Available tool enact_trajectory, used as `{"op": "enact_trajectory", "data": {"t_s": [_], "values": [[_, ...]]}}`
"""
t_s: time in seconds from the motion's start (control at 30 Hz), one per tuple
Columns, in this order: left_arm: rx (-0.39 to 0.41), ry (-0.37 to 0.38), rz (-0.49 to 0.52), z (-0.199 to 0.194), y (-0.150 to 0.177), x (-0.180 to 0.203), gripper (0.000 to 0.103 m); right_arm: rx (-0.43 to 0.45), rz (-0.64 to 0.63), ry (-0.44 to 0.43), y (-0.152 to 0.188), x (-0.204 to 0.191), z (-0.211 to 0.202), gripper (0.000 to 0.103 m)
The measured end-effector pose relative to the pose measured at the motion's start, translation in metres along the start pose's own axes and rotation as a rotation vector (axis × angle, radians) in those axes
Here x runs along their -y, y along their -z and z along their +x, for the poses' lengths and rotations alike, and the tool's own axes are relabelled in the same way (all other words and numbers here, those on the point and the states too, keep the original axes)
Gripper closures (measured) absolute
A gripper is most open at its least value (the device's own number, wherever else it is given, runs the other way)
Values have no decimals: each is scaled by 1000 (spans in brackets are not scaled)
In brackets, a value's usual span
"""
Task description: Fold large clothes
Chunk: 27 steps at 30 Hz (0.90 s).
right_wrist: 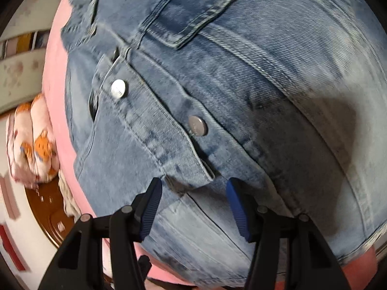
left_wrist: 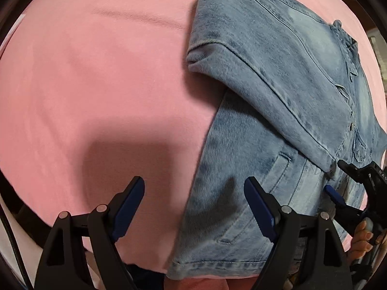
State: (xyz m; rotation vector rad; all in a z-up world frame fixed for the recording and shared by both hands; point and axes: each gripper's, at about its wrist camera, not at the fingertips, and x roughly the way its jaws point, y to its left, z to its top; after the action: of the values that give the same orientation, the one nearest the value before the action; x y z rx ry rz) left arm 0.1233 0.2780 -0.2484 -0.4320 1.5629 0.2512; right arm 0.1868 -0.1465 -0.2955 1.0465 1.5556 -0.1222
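A light blue denim jacket (left_wrist: 278, 101) lies flat on a pink sheet (left_wrist: 96, 84), with one sleeve (left_wrist: 241, 55) folded across its body. My left gripper (left_wrist: 193, 193) is open and empty, hovering above the jacket's left edge near the hem. My right gripper (right_wrist: 193, 193) is open just above the button placket (right_wrist: 198, 125) near the jacket's hem, holding nothing. It also shows at the right edge of the left wrist view (left_wrist: 338, 176), over the jacket's front. The jacket (right_wrist: 241, 84) fills the right wrist view, with metal buttons and a chest pocket flap (right_wrist: 193, 19).
The pink sheet extends wide to the left of the jacket. In the right wrist view a patterned orange-and-white bundle (right_wrist: 33, 145) and a brown round object (right_wrist: 50, 215) lie beyond the sheet's left edge. A hand (left_wrist: 362, 239) holds the right gripper's handle.
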Motion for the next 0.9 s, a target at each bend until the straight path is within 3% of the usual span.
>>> {"op": "enact_trajectory", "data": {"t_s": [0.03,0.1,0.2,0.43,0.57,0.67,0.9], "values": [[-5,-4,13,2,-3,0,20,10,4,10,1,0,-1,50],[-13,-11,41,8,-9,-3,20,34,-20,4,4,-7,-4,62],[-23,-8,67,15,-20,-6,20,67,-40,45,0,-25,1,62],[19,16,96,18,-45,-20,20,148,0,28,-8,-37,13,67],[76,26,74,16,-55,-28,20,161,1,-26,-14,-36,14,88],[105,17,54,15,-61,-28,20,194,-80,-64,-18,-46,1,91],[176,-4,-24,8,-69,-36,21,310,-364,-146,-27,-119,-56,92]]}}
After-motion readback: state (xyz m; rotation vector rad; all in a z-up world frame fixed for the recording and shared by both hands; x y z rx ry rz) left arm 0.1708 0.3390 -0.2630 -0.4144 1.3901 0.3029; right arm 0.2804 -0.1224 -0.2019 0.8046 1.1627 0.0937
